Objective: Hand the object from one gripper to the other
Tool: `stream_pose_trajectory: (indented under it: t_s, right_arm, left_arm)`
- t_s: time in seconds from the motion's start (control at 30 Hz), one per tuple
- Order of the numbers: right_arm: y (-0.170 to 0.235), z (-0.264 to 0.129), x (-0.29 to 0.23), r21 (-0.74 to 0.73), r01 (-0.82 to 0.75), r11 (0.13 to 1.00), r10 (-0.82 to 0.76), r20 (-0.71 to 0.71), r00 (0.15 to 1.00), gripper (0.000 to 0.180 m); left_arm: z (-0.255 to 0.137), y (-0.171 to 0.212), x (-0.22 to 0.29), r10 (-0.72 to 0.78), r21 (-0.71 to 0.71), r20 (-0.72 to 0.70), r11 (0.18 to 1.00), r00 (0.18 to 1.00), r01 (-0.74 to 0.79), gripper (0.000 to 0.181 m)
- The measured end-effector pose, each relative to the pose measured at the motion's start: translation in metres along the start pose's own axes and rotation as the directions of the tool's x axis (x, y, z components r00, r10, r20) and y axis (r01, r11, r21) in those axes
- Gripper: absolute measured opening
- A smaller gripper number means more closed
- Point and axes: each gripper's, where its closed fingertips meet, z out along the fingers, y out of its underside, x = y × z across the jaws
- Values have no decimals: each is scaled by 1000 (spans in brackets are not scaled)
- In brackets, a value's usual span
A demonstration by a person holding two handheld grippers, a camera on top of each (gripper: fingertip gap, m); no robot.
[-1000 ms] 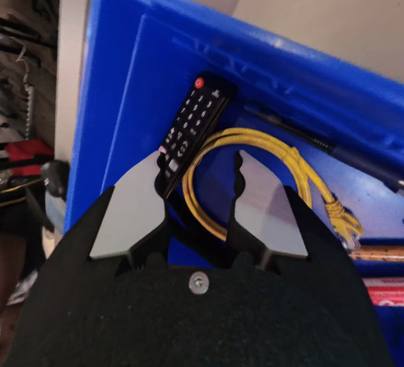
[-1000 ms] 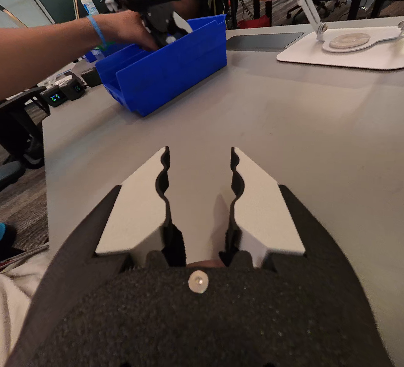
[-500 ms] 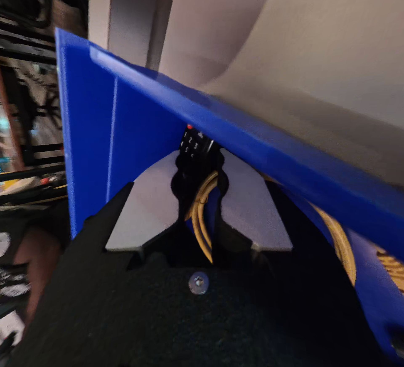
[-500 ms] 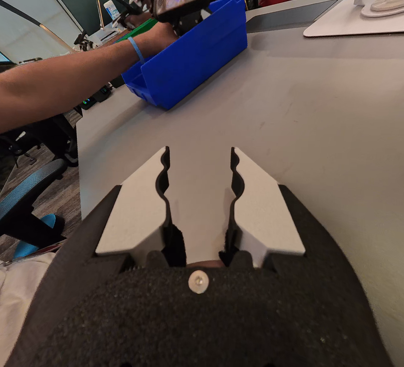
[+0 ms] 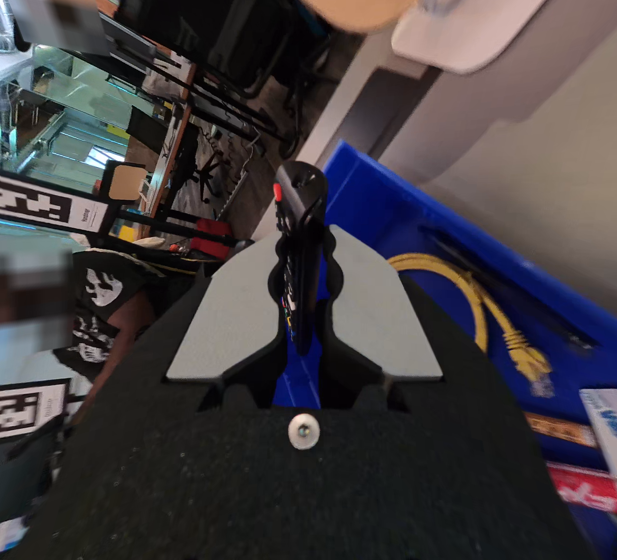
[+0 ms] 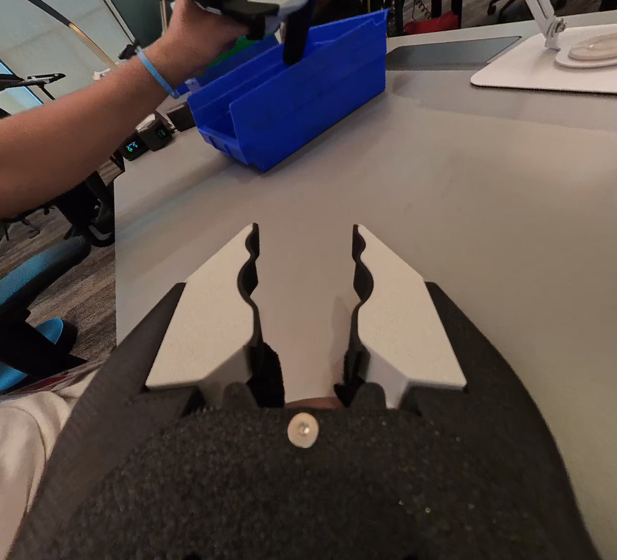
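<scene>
Grey tabletop (image 6: 467, 210); blue bin (image 6: 300, 100) at 11 o'clock in our right wrist view

Our left hand-held gripper (image 5: 302, 237) clenched on black remote (image 5: 297, 243), lifted above bin, yellow cable (image 5: 474, 303) left inside

Our right hand-held gripper (image 6: 303, 230) released, empty, well apart

Risk, we judge: edge-on pinch lets remote swivel or slip during transfer

Remote's button markings too blurred to read
</scene>
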Motion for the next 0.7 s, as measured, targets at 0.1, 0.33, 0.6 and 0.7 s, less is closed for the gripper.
stream_pose_trajectory:
  t_s: [0.1, 0.33, 0.6, 0.7]
  right_arm:
    - [-12, 8, -5, 15, 32, 999, -33, 41, 999, 56]
    - [-83, 43, -39, 100, 202, 974, -219, 206, 954, 69]
    - [-111, 51, -58, 188, 93, 978, -170, 451, 876, 71]
    - [-90, 43, -63, 152, 170, 974, -224, 486, 845, 57]
  left_arm:
    - [-39, -30, -18, -179, 128, -12, 975, 984, 179, 20]
    - [-146, -119, -9, -429, 410, -493, 653, 757, 637, 19]
    - [-227, -188, 86, -138, 232, -942, 388, 305, 892, 19]
    - [-235, -198, 117, -51, 166, -978, 393, 202, 904, 19]
